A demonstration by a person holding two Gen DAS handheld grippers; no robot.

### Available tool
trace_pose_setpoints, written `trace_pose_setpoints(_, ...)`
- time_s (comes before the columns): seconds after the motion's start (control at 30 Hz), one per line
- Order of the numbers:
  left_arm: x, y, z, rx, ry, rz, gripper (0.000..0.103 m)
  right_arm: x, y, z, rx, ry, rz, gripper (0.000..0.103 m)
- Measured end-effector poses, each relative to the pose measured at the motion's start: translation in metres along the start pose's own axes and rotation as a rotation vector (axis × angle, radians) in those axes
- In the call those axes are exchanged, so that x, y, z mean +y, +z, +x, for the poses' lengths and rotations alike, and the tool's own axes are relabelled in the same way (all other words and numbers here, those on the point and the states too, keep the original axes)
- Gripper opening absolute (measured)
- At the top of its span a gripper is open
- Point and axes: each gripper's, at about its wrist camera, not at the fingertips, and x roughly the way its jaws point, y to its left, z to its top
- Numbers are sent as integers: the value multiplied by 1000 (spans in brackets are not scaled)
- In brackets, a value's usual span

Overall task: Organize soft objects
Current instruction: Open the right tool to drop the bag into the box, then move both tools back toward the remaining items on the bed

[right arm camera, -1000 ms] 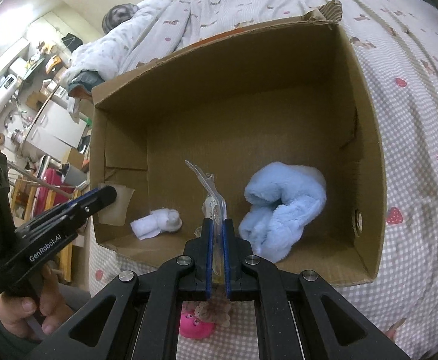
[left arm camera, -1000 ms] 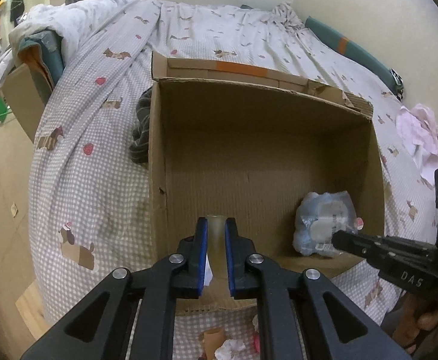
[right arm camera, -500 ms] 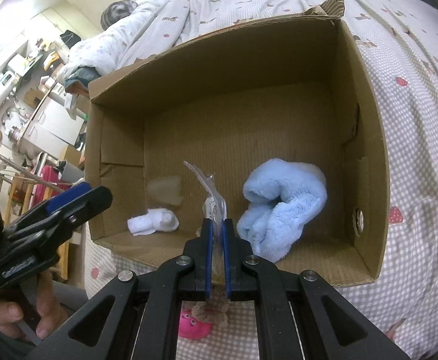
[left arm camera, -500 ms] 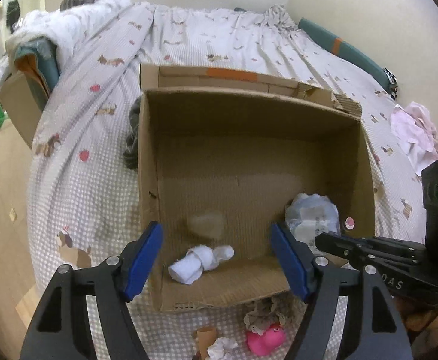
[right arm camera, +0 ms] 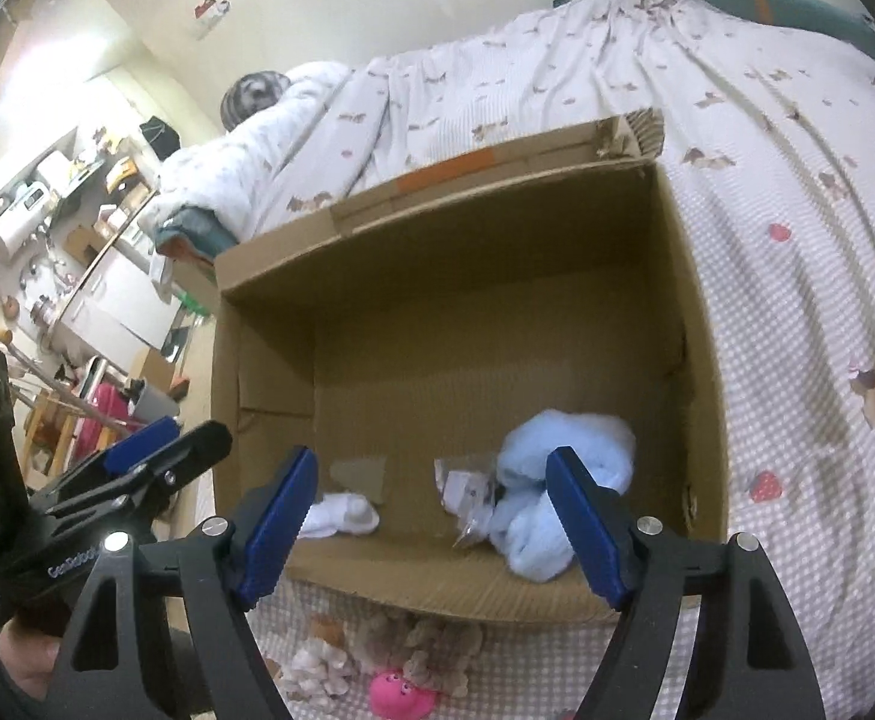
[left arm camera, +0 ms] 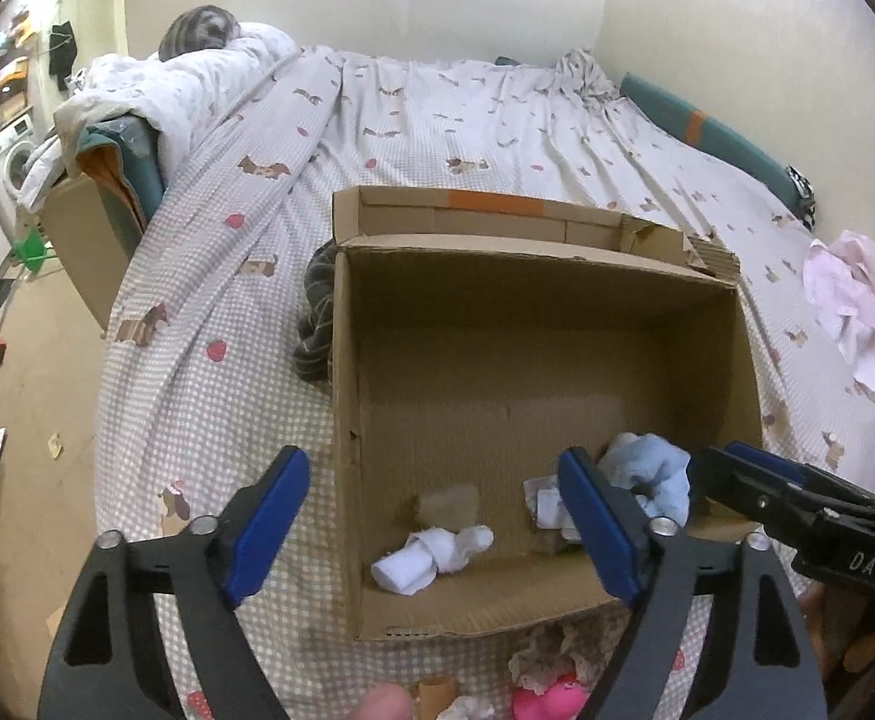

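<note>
Left gripper (left arm camera: 437, 525) and right gripper (right arm camera: 431, 525), both spread wide and empty, poised above the near wall of the cardboard box (right arm camera: 557, 252) on the bed (left arm camera: 437, 114). Inside lie a white rolled sock (left arm camera: 431, 552), a clear plastic packet (right arm camera: 467, 489) and a light-blue fleece bundle (right arm camera: 557, 498). Loose items remain outside, just beside the near wall: a pink plush toy (right arm camera: 401, 693) and lacy fabric (right arm camera: 371, 645). Good practice, as judged here: lower one gripper vertically, pinch the toy's bulk, clear the rim before release.

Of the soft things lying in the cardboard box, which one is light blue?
The fluffy blue cloth, bunched by the cardboard box's right wall. The rolled sock on the left is white, and the packet between them is clear plastic.
</note>
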Motion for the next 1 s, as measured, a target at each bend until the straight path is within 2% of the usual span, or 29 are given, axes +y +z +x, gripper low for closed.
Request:
trace_pose_setpoints(0.37, 11, -5, -3, 9, 8, -27, 89, -6, 0, -2, 0, 3, 32, 83)
trace_pose_setpoints(0.5, 22, -8, -7, 12, 13, -77, 96, -4, -2, -5, -3, 2, 20, 83)
trace_pose_setpoints(0.63, 30, -11, -20, -20, 63, -98, 101, -2, -7, -9, -2, 0, 25, 83)
trace_pose_setpoints(0.8, 38, -16, -33, -26, 54, -121, 102, 6, -15, -16, 1, -12, -7, 83)
trace_pose_setpoints(1.0, 35, -29, -46, -13, 56, -102, 102, 16, -28, -26, 3, -40, -61, 83)
